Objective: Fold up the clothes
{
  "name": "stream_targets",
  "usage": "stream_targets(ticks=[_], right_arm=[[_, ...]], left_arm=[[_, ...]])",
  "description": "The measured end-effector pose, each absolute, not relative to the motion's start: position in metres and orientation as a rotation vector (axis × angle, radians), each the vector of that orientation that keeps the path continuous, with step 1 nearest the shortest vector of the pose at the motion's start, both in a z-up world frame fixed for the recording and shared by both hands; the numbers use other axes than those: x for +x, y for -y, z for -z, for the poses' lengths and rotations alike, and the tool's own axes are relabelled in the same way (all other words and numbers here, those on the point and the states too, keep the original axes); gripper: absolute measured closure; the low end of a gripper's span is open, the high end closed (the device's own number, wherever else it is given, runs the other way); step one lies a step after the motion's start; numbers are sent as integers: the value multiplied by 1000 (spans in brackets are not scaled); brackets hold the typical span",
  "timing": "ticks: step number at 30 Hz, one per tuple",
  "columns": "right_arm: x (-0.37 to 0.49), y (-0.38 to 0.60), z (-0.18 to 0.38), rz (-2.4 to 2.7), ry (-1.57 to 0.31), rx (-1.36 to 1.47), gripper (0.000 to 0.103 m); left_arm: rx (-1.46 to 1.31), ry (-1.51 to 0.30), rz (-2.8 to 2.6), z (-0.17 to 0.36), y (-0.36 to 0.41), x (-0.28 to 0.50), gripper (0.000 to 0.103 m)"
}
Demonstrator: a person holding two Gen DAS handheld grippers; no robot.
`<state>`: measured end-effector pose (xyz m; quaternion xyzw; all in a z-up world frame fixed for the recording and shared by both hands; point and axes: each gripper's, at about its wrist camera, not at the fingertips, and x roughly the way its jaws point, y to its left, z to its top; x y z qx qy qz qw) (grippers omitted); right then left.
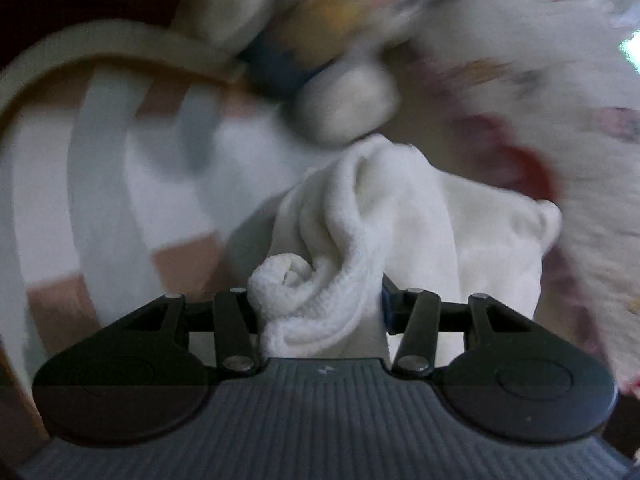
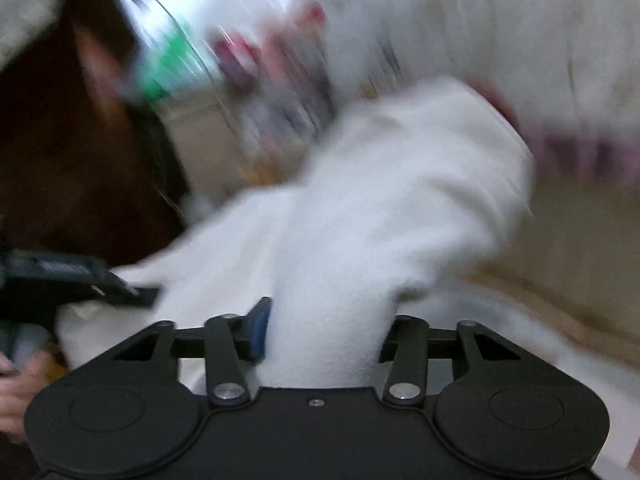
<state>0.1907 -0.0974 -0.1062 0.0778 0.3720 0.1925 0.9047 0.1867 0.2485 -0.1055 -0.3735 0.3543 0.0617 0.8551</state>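
White garment [image 1: 360, 216] bunched between both hand-held grippers' [image 1: 320, 312] closed jaws.

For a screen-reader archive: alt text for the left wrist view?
The left gripper is shut on a bunched white knit garment that rises away from the camera. Behind it, motion-blurred, lie a striped white, grey and tan cloth and floral fabric.

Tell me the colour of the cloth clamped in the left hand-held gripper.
Plain white fleecy cloth; sharpest in the left wrist view.
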Motion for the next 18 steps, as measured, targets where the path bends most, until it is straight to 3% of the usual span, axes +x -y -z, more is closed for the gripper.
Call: stream_targets(ticks=[2, 7, 9, 11, 14, 18], right_arm=[[217, 90, 121, -394, -803, 203, 41], [188, 131, 157, -395, -843, 602, 34], [172, 140, 165, -422, -854, 702, 31], [156, 140, 173, -455, -871, 754, 30], [127, 139, 179, -488, -861, 792, 29], [112, 129, 182, -505, -817, 791, 29]], left_arm=[[-810, -758, -138, 116, -252, 187, 52], [-871, -792, -157, 143, -260, 187, 52], [-899, -809, -164, 154, -264, 187, 46], [-992, -898, -150, 164, -273, 172, 38], [-1198, -847, -176, 164, -288, 114, 37], [-1051, -801, -224, 133, -283, 83, 37]])
